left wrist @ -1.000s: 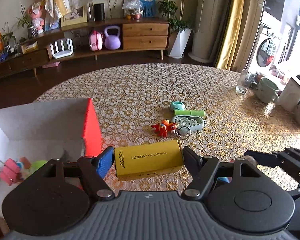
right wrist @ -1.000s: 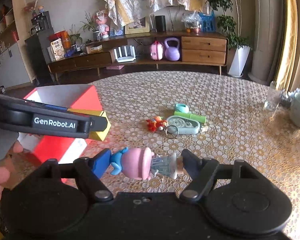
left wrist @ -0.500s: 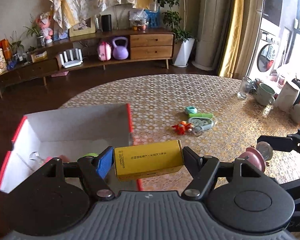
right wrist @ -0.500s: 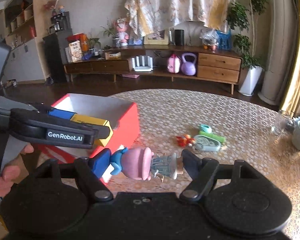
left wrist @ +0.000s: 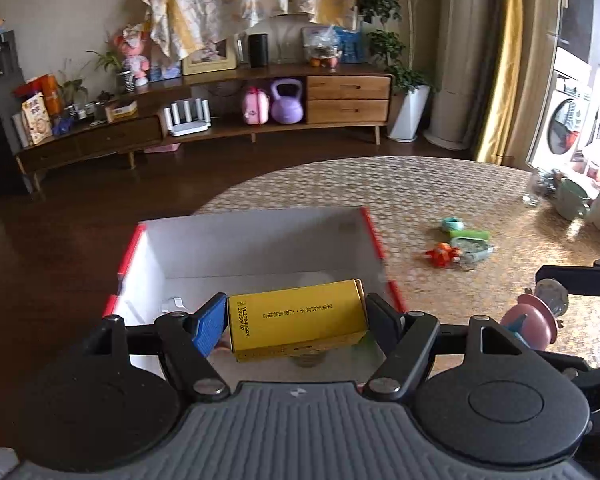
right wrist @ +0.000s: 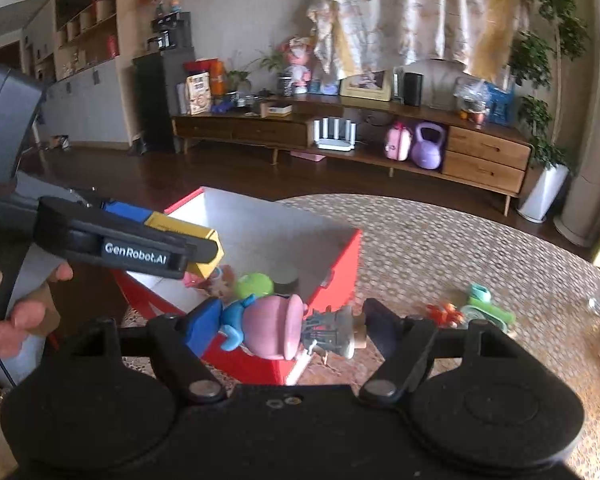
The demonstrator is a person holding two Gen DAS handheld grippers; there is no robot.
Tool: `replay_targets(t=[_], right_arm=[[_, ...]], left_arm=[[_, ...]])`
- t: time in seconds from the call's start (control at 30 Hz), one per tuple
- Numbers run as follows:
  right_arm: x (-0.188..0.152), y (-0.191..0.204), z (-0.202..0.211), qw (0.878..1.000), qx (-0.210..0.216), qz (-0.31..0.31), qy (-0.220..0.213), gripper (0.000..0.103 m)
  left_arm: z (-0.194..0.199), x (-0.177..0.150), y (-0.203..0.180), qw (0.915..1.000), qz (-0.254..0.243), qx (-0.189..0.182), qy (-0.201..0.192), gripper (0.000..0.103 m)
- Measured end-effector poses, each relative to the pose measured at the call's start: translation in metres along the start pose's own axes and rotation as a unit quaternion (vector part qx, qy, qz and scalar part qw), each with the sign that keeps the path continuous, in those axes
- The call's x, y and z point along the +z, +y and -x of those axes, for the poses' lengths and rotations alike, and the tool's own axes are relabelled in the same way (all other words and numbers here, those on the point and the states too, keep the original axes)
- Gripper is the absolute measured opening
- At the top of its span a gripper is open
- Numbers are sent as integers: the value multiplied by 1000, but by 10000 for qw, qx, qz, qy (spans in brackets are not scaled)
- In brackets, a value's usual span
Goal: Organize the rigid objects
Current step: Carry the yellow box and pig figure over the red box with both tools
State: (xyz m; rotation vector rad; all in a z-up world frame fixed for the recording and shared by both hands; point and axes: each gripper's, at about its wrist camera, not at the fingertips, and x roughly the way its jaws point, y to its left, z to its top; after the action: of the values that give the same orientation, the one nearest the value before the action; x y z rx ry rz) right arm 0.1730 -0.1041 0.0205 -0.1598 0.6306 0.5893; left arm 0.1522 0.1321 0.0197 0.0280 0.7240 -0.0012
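My left gripper [left wrist: 296, 320] is shut on a yellow box [left wrist: 298, 322] and holds it over the open red-and-white box [left wrist: 260, 240]. From the right wrist view the same yellow box [right wrist: 188, 230] hangs above the red box's [right wrist: 340, 264] near-left corner. My right gripper [right wrist: 290, 330] is shut on a pink toy figure [right wrist: 276, 330] with blue and grey parts, just right of the red box's front corner. Inside the red box lie a green round piece [right wrist: 252, 285], a pink item [right wrist: 192, 280] and a dark disc [right wrist: 286, 278].
On the lace tablecloth [left wrist: 440, 192] to the right lie an orange toy [left wrist: 442, 254], a green-and-teal correction tape [left wrist: 470, 240] and a teal clip [left wrist: 452, 224]. A mug [left wrist: 572, 200] and a glass [left wrist: 536, 192] stand at the far right edge. A person's hand [right wrist: 16, 316] grips the left tool.
Both grippers moved left and up with their loads. The yellow box went from over the tablecloth to above the red box's inside, and the toy figure came up beside the red box.
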Motion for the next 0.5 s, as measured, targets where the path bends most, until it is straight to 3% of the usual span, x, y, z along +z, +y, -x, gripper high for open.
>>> replay_targets(t=[0.5], right_arm=[[13,38,-77,9993,178,142,311,76]], left_arm=[[-43,11,77,9979,238,556,221,74]])
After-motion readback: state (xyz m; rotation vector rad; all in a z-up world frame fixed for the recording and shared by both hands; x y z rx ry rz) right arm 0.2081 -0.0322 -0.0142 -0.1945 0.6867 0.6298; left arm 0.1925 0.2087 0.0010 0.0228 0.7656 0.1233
